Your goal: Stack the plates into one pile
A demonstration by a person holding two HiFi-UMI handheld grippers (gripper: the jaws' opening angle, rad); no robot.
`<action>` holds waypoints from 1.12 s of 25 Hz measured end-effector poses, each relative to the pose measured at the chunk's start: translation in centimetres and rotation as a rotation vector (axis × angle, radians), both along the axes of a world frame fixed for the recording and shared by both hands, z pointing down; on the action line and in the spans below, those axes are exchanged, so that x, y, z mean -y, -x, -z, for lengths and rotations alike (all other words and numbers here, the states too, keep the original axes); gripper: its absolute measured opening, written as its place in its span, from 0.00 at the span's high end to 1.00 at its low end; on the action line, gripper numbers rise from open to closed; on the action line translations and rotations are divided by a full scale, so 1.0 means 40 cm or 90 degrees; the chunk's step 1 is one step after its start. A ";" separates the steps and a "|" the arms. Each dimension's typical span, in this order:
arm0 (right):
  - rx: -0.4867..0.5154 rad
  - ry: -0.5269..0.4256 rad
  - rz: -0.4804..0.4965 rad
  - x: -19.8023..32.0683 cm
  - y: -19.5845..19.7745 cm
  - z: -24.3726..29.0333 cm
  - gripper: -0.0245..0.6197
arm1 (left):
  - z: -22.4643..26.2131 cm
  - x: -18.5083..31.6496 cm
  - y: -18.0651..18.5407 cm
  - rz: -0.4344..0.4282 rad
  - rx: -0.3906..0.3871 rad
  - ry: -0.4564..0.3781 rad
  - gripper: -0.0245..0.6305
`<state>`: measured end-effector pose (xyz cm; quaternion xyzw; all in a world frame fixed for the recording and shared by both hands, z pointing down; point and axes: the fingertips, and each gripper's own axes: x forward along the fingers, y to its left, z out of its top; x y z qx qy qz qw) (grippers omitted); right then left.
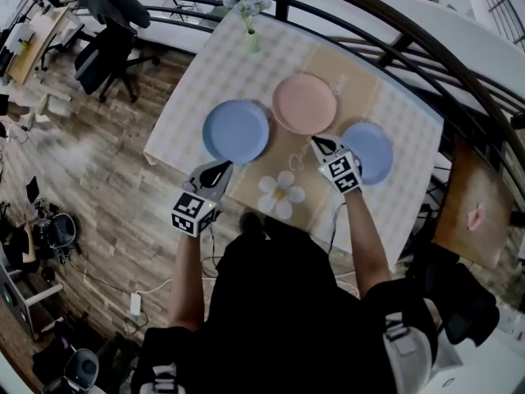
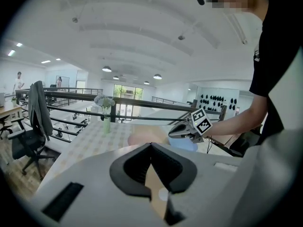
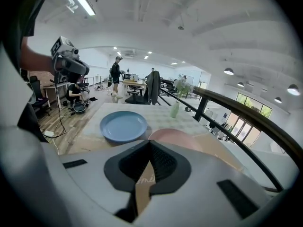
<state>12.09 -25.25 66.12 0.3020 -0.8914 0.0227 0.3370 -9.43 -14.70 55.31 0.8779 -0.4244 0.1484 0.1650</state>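
While we hold a tool in each hand above the near side of the table [image 1: 414, 179], both pairs of jaws are pressed together with nothing between them. Our left tool [image 1: 215, 171] hangs over the near edge of the checked cloth [image 1: 205, 80], just short of the large blue plate [image 1: 236, 131]; our right tool [image 1: 322, 145] hangs over the tan runner [image 1: 283, 150], in the gap between the pink plate [image 1: 304, 103] and the small blue plate [image 1: 373, 153], close beside the rim of the latter.

Between the two tools, nearest to us, a white flower-shaped mat [image 1: 281, 194] lies on the runner. Past it the three plates lie flat and singly in a row across the table. The large blue one is at the left, partly on the cloth and partly on the runner; the pink one is in the middle and a little farther back; the small blue one is at the right. Each sits just beside its neighbour, and we cannot tell whether the rims touch.

At the far edge of the table stands a pale green vase [image 1: 250, 35] with light flowers; behind it a dark railing [image 1: 369, 6] curves past. Off to the left, on the wooden floor [image 1: 107, 162], stands a dark office chair [image 1: 111, 52] with a jacket draped over its back.
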 end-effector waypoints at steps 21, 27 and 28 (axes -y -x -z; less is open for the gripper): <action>-0.222 0.006 0.148 0.047 0.046 -0.235 0.95 | -0.074 -0.032 0.081 0.075 0.014 0.053 0.96; -0.257 0.024 0.173 0.056 0.050 -0.315 0.92 | -0.101 -0.072 0.106 0.102 0.021 0.071 0.96; -0.259 0.021 0.175 0.061 0.053 -0.323 0.92 | -0.106 -0.078 0.109 0.106 0.022 0.073 0.96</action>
